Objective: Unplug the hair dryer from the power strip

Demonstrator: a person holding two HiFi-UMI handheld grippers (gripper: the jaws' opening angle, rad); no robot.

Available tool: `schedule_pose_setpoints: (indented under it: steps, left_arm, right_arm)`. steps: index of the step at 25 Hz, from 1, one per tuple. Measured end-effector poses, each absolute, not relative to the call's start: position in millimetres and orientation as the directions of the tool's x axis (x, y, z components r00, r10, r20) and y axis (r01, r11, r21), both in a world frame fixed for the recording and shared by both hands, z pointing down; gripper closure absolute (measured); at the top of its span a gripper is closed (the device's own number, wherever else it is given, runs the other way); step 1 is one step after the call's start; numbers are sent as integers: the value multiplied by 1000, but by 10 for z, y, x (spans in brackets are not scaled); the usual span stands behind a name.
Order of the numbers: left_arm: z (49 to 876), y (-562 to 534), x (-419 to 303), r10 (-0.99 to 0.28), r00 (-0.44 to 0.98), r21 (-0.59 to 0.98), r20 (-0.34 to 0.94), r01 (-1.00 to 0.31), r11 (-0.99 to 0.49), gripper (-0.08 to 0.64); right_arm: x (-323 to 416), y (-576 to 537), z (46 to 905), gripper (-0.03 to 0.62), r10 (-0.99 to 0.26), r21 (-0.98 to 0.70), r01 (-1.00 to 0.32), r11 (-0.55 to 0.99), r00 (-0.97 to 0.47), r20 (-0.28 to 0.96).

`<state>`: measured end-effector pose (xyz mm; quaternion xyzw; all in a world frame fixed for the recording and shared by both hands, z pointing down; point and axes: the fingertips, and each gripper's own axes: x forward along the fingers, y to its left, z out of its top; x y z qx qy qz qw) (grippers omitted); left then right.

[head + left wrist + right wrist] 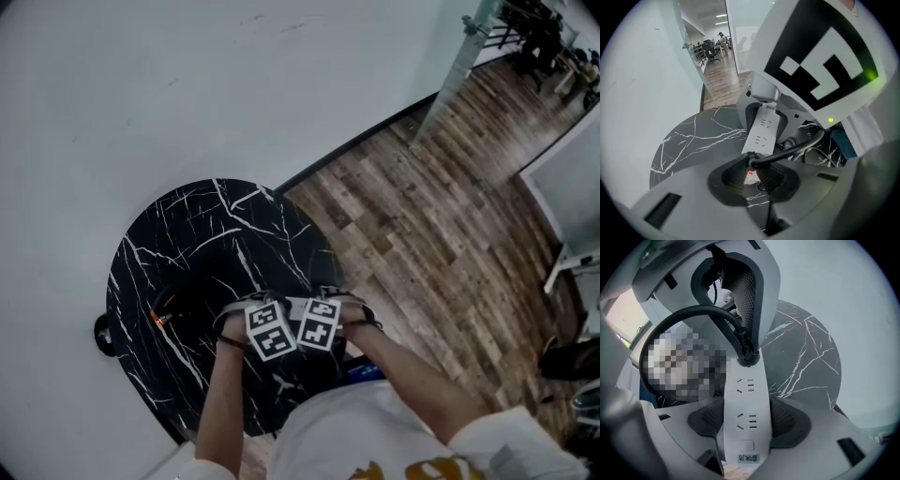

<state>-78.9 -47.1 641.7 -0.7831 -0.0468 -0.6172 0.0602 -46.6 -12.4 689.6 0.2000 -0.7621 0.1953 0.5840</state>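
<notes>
The white power strip (746, 404) lies on the black marble table (197, 225). My right gripper (745, 420) is shut on the strip's near end, its pads against both long sides. The hair dryer's black plug (746, 357) sits in the strip's far socket. My left gripper (751, 176) is shut on that plug (753, 161), and the black cord (797, 146) runs off to the right. In the head view both grippers (258, 307) (328, 305) stand side by side over the table's front part, pointing steeply down. A dark shape with an orange spot (178, 302) lies left of them.
The round table stands against a white wall (141, 84). Wood floor (441, 206) spreads to the right. A small black round thing (103, 335) sticks out at the table's left edge. Something blue (367, 371) shows beside the person's arm.
</notes>
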Motion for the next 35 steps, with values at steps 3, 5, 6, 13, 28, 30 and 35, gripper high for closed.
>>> schedule_pose_setpoints:
  steps: [3, 5, 6, 13, 28, 30, 35]
  left_arm:
    - [6431, -453, -802, 65, 216, 34, 974, 144, -989, 509]
    - [6424, -458, -802, 137, 196, 111, 971, 139, -984, 508]
    - [6407, -477, -788, 169, 191, 145, 967, 135, -980, 509]
    - [6322, -557, -683, 267, 198, 239, 943, 154, -959, 504]
    - [6421, -446, -801, 133, 184, 115, 974, 106, -988, 505]
    - [6381, -493, -763, 166, 192, 147, 967, 110, -983, 505]
    - [6314, -598, -677, 222, 201, 197, 954, 135, -971, 505]
  right_arm:
    - [-465, -120, 6895, 324, -76, -65, -532, 844, -239, 968]
    - [-475, -126, 6884, 324, -70, -70, -530, 845, -239, 968]
    - [-482, -131, 6880, 324, -68, -71, -528, 846, -238, 969]
    - [-470, -134, 6889, 324, -77, -66, -537, 841, -241, 967]
    - [-481, -129, 6892, 324, -75, -66, -531, 845, -240, 968]
    - [-483, -129, 6890, 324, -77, -66, -533, 844, -241, 967]
    - [-466, -125, 6883, 324, -81, -65, -538, 840, -243, 967]
